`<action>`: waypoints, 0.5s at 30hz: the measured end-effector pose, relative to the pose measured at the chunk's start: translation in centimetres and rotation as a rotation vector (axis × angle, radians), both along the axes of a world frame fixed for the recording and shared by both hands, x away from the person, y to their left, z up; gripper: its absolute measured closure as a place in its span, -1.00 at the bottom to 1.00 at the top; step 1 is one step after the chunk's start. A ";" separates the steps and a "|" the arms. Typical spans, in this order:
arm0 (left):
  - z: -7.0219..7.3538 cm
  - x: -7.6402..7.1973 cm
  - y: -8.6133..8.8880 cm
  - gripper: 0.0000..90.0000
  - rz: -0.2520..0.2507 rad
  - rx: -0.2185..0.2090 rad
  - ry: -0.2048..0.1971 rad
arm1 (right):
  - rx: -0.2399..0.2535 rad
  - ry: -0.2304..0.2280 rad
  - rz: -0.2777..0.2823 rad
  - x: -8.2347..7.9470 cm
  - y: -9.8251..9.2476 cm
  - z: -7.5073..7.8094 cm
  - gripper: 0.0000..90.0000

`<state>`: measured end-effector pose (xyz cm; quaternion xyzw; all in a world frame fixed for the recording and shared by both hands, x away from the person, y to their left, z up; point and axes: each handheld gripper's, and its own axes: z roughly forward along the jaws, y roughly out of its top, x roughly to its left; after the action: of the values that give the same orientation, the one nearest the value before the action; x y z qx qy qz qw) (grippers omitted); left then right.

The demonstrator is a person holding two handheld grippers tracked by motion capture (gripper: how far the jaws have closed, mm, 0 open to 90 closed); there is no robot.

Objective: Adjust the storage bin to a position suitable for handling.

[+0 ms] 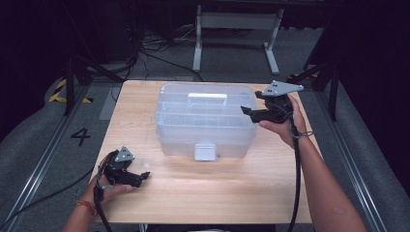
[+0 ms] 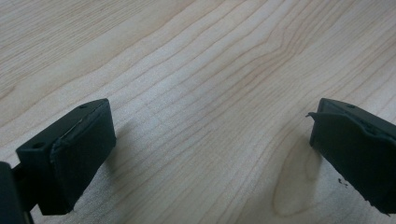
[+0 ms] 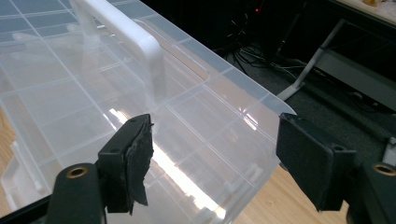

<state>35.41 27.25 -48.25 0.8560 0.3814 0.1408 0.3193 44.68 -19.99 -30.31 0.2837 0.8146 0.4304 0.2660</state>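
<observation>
A clear plastic organiser box (image 1: 205, 121) sits on the wooden table (image 1: 208, 193), toward the far half and roughly centred; its lid is down, with a white handle (image 1: 207, 96) lying flat on top and a white latch (image 1: 205, 151) on the near front wall; moulded divider lines show through the lid.

Left gripper (image 1: 140, 178): held in the person's left hand (image 1: 109, 186) at the near left corner of the table, well apart from the box; its grey three-cornered plate (image 1: 124, 154) faces up; in the left gripper view the two black jaws stand wide apart over bare wood grain (image 2: 201, 93), low above the surface, with nothing between them.

Right gripper (image 1: 249, 112): held in the person's right hand (image 1: 285, 125) at the right end of the box, jaws pointing toward the box's right edge; its grey plate (image 1: 283, 88) sits on top; a black cable (image 1: 296, 174) trails back along the forearm; in the right gripper view the jaws stand wide apart, nothing held; the lid's right corner (image 3: 275, 105) lies between them and beyond; the left-hand jaw pad looks torn at its edge; whether either jaw touches the box cannot be told.

Beyond the table, grey floor (image 1: 232, 53), loose cables and a white frame leg (image 1: 197, 43) are visible.
</observation>
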 end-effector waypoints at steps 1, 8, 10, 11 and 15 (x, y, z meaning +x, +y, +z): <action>0.0 0.0 0.0 -0.98 0.000 0.000 0.000 | 0.001 0.002 0.002 0.1 0.3 0.0 -0.37; 0.0 0.0 0.0 -0.98 -0.001 0.000 0.001 | -0.011 -0.003 0.023 0.5 1.3 0.0 -0.35; 0.0 0.0 0.0 -0.98 -0.001 -0.001 0.000 | -0.015 0.005 0.030 0.7 1.7 -0.2 -0.35; 0.0 0.0 0.0 -0.98 0.000 0.000 0.000 | -0.017 0.007 0.031 0.8 1.9 -0.2 -0.35; 0.0 0.0 0.0 -0.98 -0.001 -0.001 0.000 | -0.020 0.007 0.036 1.1 2.2 -0.2 -0.34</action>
<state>35.41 27.25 -48.26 0.8560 0.3811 0.1405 0.3198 45.82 -17.75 -30.53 0.2678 0.8248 0.4260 0.2580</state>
